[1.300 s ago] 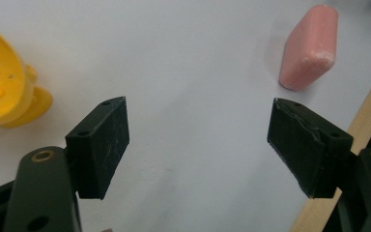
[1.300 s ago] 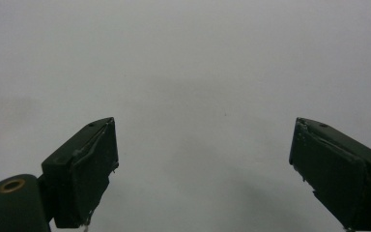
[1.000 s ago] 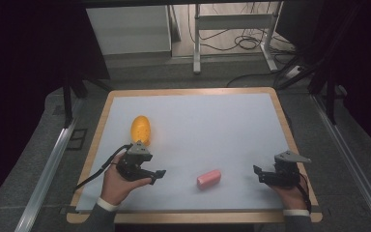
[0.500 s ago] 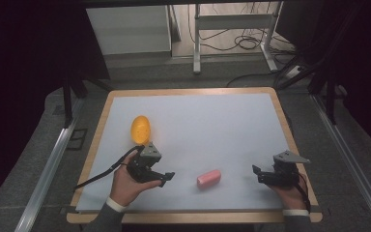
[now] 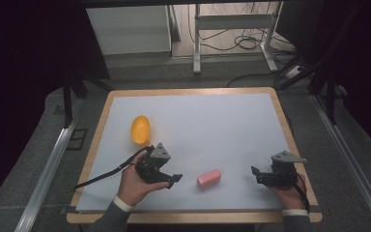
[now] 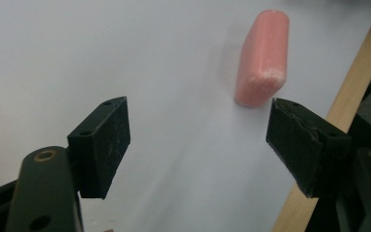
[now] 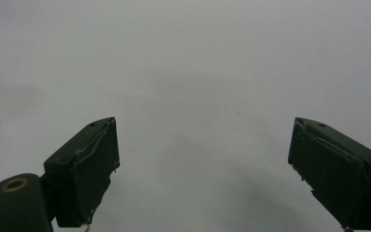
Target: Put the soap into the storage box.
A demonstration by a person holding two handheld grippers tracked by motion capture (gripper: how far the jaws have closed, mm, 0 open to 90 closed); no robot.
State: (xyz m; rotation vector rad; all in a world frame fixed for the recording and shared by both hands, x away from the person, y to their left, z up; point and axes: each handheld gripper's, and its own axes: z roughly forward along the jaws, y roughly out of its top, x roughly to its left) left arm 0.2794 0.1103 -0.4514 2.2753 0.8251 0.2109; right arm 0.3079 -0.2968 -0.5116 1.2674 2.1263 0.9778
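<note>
A pink rounded block [image 5: 208, 178] lies on the white sheet near the front edge, between my two hands. In the left gripper view the pink block [image 6: 263, 59] lies just ahead of the open jaws, nearer the right one. My left gripper [image 5: 175, 179] is open, a short way left of the block and pointing at it. An orange egg-shaped object [image 5: 141, 129] sits behind my left hand. My right gripper [image 5: 255, 174] stands open at the front right, with nothing between its fingers [image 7: 84, 166], only bare white sheet.
The white sheet [image 5: 212, 125] covers a wooden-edged board [image 5: 285, 121]. Its wooden front edge [image 6: 319, 145] runs close beside the left gripper's right jaw. A black cable [image 5: 101, 176] trails left from the left gripper. Metal rails flank the board.
My left hand has moved right and toward the front edge, turning its gripper to face the pink block. The right gripper has stayed put.
</note>
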